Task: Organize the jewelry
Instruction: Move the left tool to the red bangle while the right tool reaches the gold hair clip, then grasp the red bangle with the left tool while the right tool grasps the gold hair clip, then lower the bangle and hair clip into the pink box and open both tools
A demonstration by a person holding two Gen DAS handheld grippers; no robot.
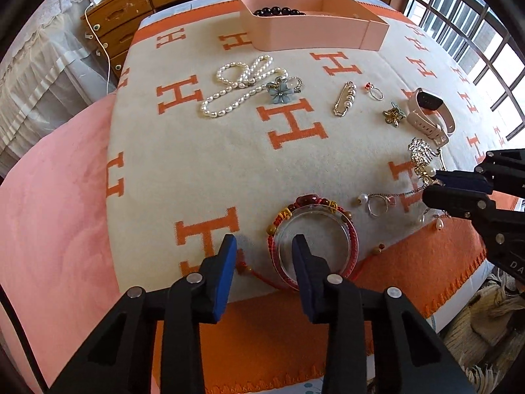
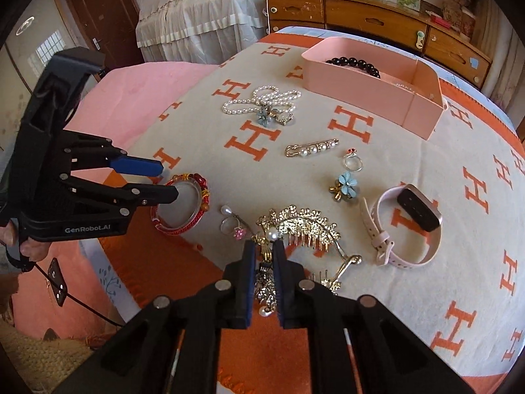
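A cream blanket (image 1: 229, 151) patterned with orange H letters covers the bed, and the jewelry lies spread across it. Taking the pink tray (image 1: 315, 29) at the blanket's far edge as the landmark: a black bead bracelet (image 1: 279, 11) lies inside it, against its near wall. Just in front of the tray, toward its left end, a pearl necklace (image 1: 236, 88) lies in loops, with a blue flower brooch (image 1: 280, 93) touching its right side. In front of the tray's right end lie a gold pearl pin (image 1: 344, 98) and a small ring (image 1: 375, 92); further out on that side are a small flower clip (image 1: 392, 116) and a pink smartwatch (image 1: 430, 115).

Well apart from the tray, at the blanket's near orange border, a clear bangle (image 1: 315, 226) lies wrapped by a red braided bracelet (image 1: 311, 202). The left gripper (image 1: 264, 249) points down over it, partly open: its right finger stands inside the bangle's ring and its left finger outside on the blanket, so the bangle's left rim lies between the pads, not visibly pressed.

To the right of the bangle, equally far from the tray, are a pearl ring (image 2: 229, 221) and a gold rhinestone hair comb (image 2: 305, 226). The right gripper (image 2: 264, 256) is closed almost fully on the comb's ornate left end, with the pearl-set gold piece pinched between its blue pads. The comb rests on the blanket.

A hand (image 2: 19, 239) grips the left gripper's handle, seen from the right wrist view.
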